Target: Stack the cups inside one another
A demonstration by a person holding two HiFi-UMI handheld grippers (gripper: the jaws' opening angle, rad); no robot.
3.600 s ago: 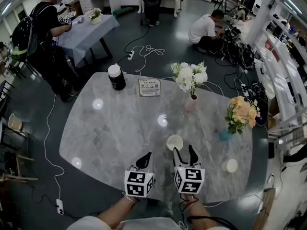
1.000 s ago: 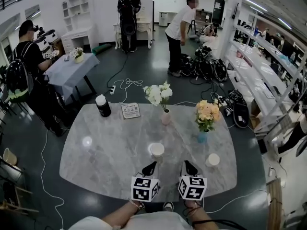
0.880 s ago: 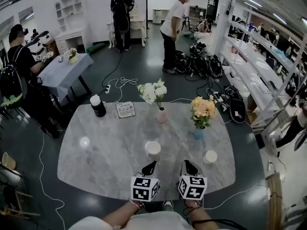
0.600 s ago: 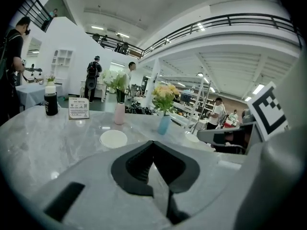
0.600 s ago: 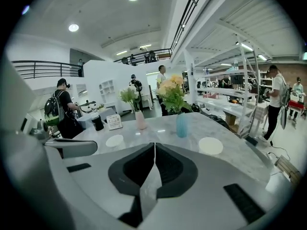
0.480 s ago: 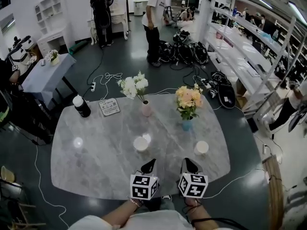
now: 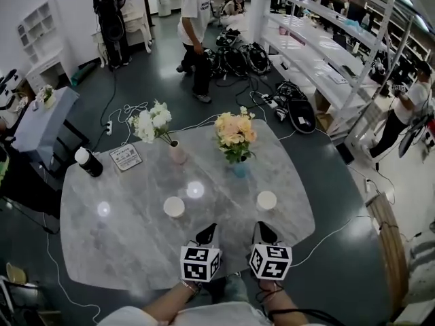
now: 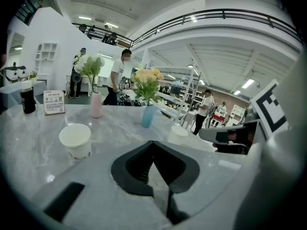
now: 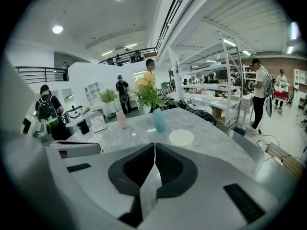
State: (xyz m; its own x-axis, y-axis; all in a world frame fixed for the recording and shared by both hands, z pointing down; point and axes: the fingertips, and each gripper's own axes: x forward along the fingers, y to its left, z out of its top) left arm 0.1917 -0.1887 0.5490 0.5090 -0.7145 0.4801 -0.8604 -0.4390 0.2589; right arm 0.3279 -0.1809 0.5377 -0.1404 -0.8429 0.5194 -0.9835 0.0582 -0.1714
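A grey marble table (image 7: pixel 122 250) carries a pink vase (image 7: pixel 177 153) of white flowers (image 7: pixel 151 122). Near it, to the right, is a blue vase (image 7: pixel 239 169) of peach flowers (image 7: pixel 234 129). Toward the table's far left edge stand a black bottle (image 7: pixel 89 162) with a white cap and a small sign card (image 7: pixel 126 157) (its print is too small to read). Beyond the table a white cable (image 7: pixel 129 111) lies on the dark floor (image 7: pixel 340 182). A person in a white shirt (image 7: pixel 195 12) stands there, and long shelves (image 7: pixel 319 46) run along the right.
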